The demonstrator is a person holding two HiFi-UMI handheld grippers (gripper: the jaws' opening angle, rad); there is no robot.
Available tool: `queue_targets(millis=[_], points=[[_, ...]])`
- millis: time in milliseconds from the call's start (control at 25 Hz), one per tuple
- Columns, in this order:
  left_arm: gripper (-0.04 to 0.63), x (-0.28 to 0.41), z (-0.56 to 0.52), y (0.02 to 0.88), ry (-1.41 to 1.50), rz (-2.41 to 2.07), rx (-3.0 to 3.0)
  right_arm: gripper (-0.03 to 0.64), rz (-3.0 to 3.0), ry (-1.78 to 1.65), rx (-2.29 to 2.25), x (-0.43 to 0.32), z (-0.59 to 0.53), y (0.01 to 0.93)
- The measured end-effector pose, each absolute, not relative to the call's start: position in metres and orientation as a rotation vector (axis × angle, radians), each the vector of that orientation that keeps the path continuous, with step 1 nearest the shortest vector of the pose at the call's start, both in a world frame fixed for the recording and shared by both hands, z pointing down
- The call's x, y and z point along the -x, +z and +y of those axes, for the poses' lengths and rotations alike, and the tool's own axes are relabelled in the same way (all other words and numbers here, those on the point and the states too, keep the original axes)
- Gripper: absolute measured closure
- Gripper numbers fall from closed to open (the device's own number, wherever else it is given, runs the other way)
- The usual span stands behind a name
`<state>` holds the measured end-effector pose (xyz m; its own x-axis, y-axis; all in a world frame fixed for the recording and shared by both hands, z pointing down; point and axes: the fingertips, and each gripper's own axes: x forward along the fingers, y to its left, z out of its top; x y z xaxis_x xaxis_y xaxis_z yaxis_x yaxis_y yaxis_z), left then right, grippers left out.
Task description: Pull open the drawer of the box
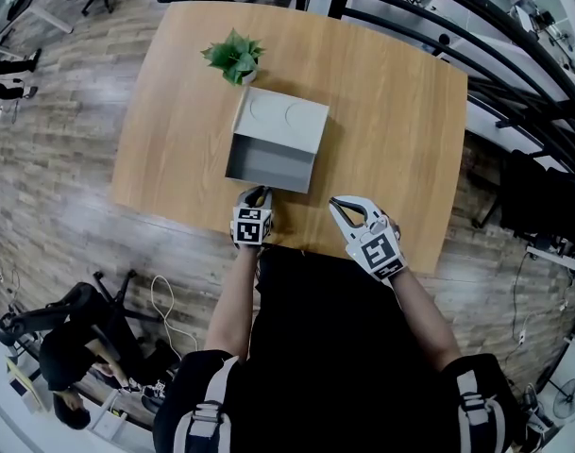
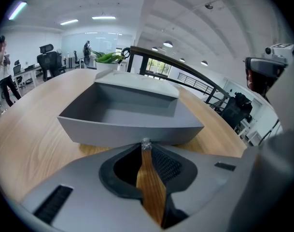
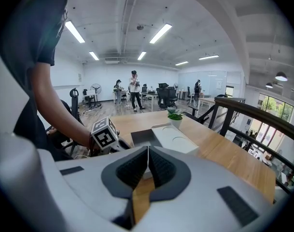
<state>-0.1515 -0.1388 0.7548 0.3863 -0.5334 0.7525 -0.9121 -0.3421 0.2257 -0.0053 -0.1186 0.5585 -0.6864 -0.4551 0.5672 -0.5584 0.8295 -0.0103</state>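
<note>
A grey box (image 1: 287,113) stands in the middle of the wooden table (image 1: 400,111), its drawer (image 1: 268,163) drawn out toward me and empty inside. My left gripper (image 1: 257,196) is at the middle of the drawer's front wall. In the left gripper view its tips (image 2: 146,149) pinch a small silver knob (image 2: 146,142) on the drawer (image 2: 130,124). My right gripper (image 1: 337,204) hovers over the table's near edge, to the right of the drawer and apart from it. Its jaws (image 3: 147,151) are shut with nothing between them.
A small potted plant (image 1: 234,58) stands just behind the box. The table's front edge runs under both grippers. Black railings (image 1: 514,74) run along the right, and office chairs and people stand in the room beyond (image 3: 134,93).
</note>
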Motion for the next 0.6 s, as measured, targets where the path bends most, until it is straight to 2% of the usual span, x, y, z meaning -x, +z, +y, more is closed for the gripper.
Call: queue_targets(millis=[600], points=[[0.514, 0.153, -0.138, 0.755, 0.746, -1.260, -1.971, 0.592, -2.463, 0.220, -0.688, 0.005, -0.102, 0.556]])
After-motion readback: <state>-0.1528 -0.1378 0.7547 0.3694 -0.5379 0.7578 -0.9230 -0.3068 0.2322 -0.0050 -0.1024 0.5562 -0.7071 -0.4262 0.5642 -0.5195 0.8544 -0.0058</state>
